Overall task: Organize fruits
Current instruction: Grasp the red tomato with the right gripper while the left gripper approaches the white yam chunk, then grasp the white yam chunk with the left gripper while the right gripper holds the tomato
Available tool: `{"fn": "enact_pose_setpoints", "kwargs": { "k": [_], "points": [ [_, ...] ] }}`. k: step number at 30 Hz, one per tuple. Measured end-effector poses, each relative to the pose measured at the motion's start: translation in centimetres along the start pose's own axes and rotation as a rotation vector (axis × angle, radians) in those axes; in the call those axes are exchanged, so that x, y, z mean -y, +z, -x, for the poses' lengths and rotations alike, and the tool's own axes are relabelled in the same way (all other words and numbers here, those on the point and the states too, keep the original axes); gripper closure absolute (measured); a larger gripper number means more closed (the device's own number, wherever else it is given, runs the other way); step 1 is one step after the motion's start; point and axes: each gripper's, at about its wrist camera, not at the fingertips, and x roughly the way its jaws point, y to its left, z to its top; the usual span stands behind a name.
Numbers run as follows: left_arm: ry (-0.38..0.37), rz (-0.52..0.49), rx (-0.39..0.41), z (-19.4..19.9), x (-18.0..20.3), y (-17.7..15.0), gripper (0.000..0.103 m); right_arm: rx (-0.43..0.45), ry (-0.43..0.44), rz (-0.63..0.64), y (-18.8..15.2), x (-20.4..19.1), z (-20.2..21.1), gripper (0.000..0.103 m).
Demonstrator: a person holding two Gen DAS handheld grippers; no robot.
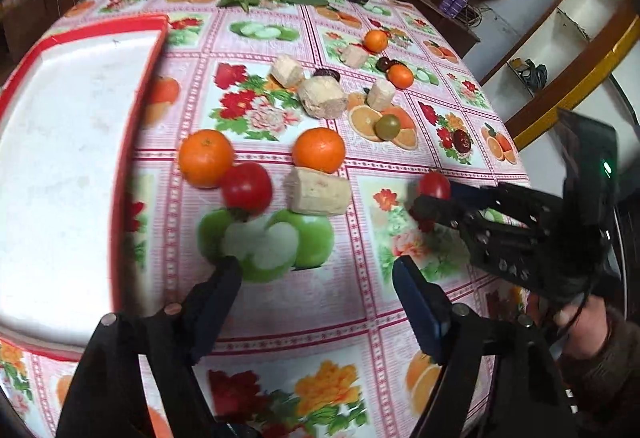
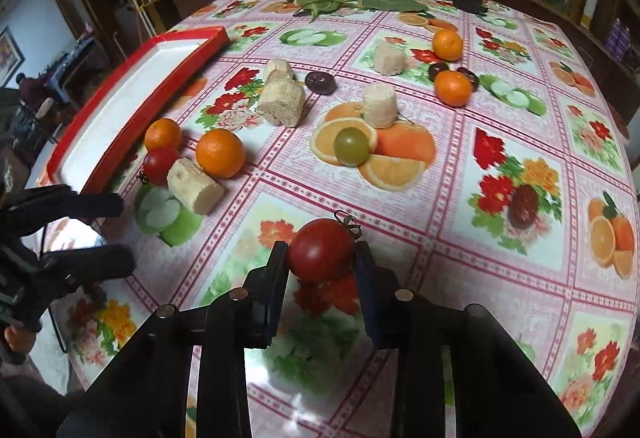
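The right gripper [image 2: 322, 258] clamps a glossy, round red tomato [image 2: 321, 250] between its fingers, just above the flowered tablecloth [image 2: 460, 205]; its dried stem curls toward the upper right, and it has no clear long axis. The left gripper [image 1: 316, 270] hovers with jaws spread, holding nothing. Beyond lie a second tomato [image 1: 247, 187] touching an orange [image 1: 206, 157], a pale cut stalk piece [image 1: 318, 191], and the red-rimmed tray [image 1: 140, 85] at left.

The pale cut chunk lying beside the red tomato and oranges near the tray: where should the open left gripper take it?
Grip the pale chunk across its rounded sides at mid-length, coming from above. It lies on its side; the orange touches its far side, so the left gripper likely needs care there.
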Motion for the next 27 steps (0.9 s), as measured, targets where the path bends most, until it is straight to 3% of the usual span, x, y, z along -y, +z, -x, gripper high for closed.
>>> {"fn": "enact_pose_setpoints", "kwargs": {
  "k": [5, 11, 19, 24, 27],
  "points": [
    [-0.061, -0.022, -0.031, -1.3, 2.6, 0.3, 0.024, 0.01, -0.038, 0.002, -1.0, 0.8, 0.9, 0.071],
    [-0.008, -0.044, -0.038, -3.4, 3.5, 2.0, 0.027, 0.018, -0.05, -0.006, -1.7, 1.6, 1.6, 0.071],
    [0.055, -0.132, -0.05, -4.3, 3.5, 2.8, 0.053, 0.025, -0.041, 0.002, -2.3, 1.9, 1.8, 0.071],
    [0.051, -0.094, -0.057, -4.5, 2.5, 3.9, 0.07, 0.028, -0.034, -0.005, -2.1, 2.1, 1.7, 0.071],
    [0.038, -0.062, -0.07, -4.8, 2.4, 4.4, 0.071, 0.023, -0.025, -0.012, -2.1, 2.1, 1.5, 0.071]
  ]
}}
